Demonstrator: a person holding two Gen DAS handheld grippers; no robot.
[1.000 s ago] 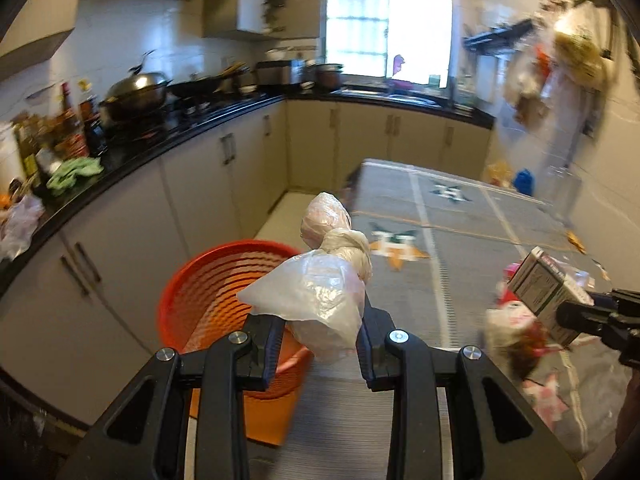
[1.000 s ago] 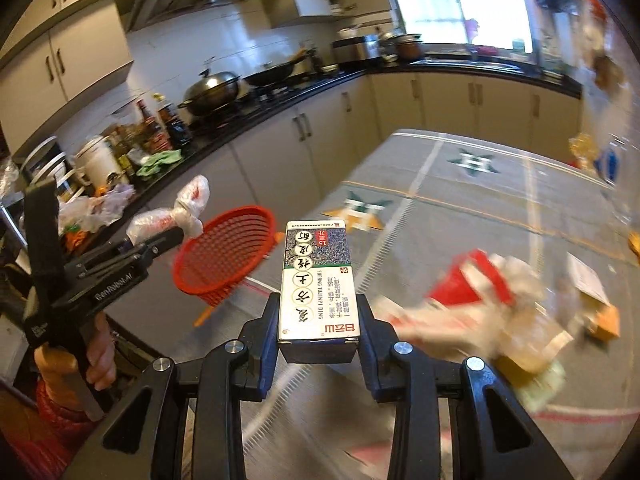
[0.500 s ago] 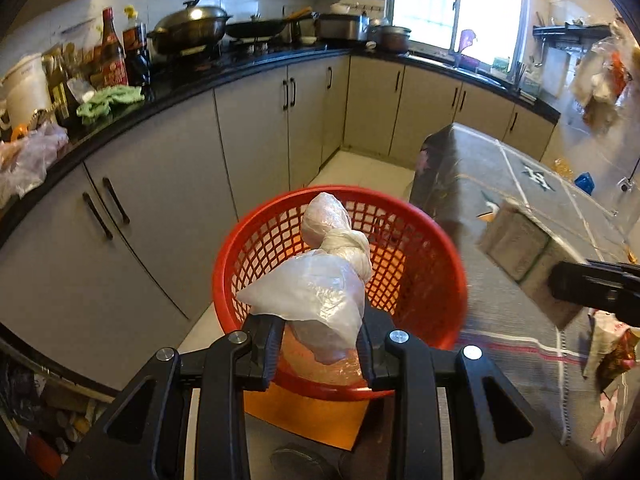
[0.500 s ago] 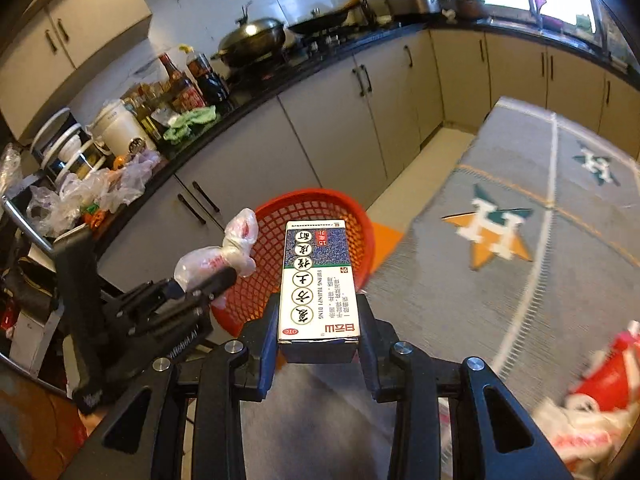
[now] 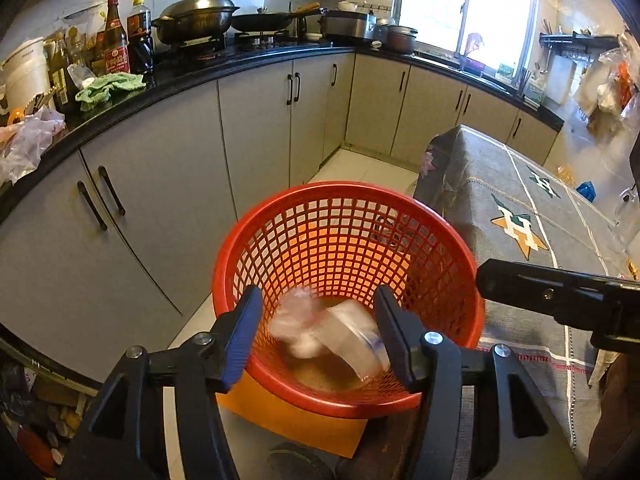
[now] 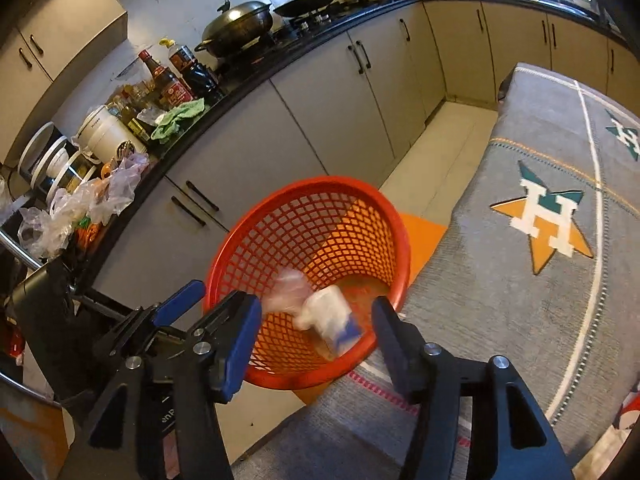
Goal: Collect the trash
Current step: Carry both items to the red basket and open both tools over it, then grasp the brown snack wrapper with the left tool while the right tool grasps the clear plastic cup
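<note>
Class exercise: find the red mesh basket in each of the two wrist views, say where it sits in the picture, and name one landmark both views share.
Left wrist view: the red mesh basket fills the lower centre, beyond the gripper's fingers, left of the covered table.
Right wrist view: the red mesh basket sits at centre, slightly lower, between cabinets and table.
Shared landmark: the lidded wok on the stove.

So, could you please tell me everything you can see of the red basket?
The red basket is a round, open-topped bin of what looks like plastic lattice, with a solid rim and tapering walls. It stands upright on the floor between the grey cabinets and the cloth-covered table, partly over an orange sheet. Blurred pieces of trash are inside it.
</note>
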